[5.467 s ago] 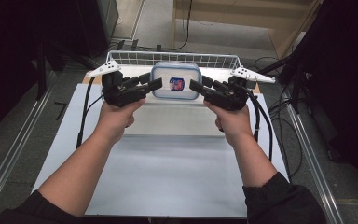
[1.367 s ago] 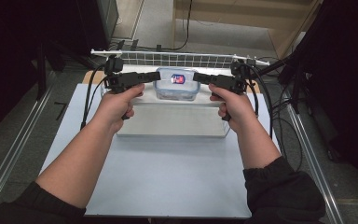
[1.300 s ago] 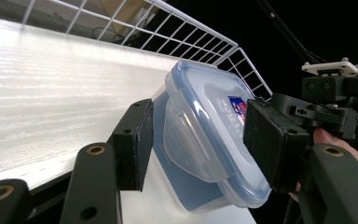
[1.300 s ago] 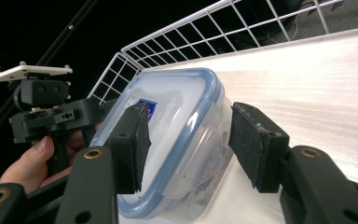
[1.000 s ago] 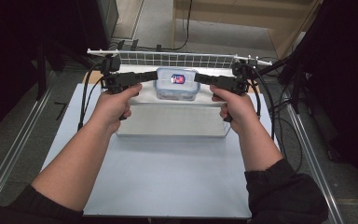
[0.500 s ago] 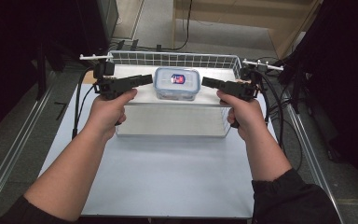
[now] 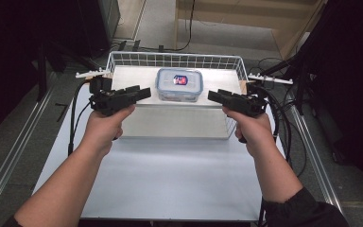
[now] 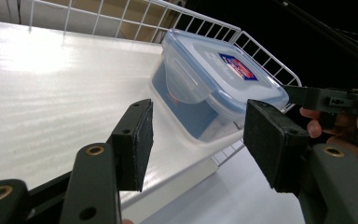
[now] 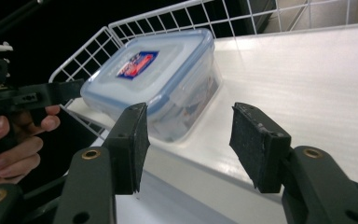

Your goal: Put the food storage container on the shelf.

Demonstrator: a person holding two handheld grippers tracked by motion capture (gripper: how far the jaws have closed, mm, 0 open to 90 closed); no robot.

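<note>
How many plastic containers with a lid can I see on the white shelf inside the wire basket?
1. The plastic container sits at the middle of the white shelf in the wire basket, lid on.

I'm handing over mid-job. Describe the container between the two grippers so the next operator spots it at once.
Find the white wire basket at the table's far edge, with a white shelf inside. The container sits on that shelf, near its front edge and about midway. It is a clear, rounded-square box with a bluish snap lid and a red-and-blue label on top.
</note>
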